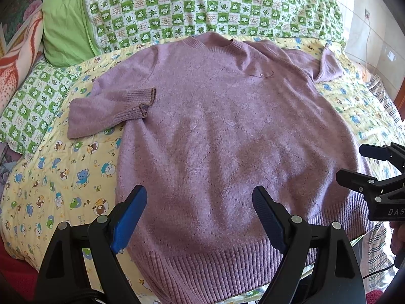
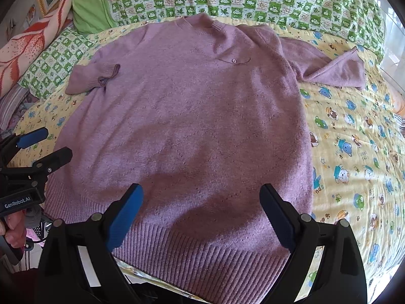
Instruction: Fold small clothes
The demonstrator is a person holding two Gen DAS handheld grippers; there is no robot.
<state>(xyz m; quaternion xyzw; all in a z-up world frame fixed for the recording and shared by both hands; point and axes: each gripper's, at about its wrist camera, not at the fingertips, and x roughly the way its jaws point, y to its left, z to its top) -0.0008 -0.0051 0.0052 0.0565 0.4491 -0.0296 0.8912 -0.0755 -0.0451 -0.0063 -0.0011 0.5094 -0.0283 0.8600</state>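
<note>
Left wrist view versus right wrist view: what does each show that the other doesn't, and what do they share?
Only the left wrist view shows the white cable on the far wall. Only the right wrist view shows the person's hand gripping the left gripper. Both share the purple sweater laid flat on the yellow cartoon sheet, sleeves folded inward, and the green checked quilt; both grippers hang open above the hem.

The sweater [image 1: 215,126] is matt, fuzzy mauve knit, ribbed at hem, cuffs and collar. The bed sheet [image 2: 354,139] is smooth printed cotton-like cloth. At 12 o'clock, the quilt [image 1: 202,5] is checked printed fabric. Both grippers [image 1: 200,217] [image 2: 202,215] are matt black plastic with textured blue pads [image 2: 124,217].
</note>
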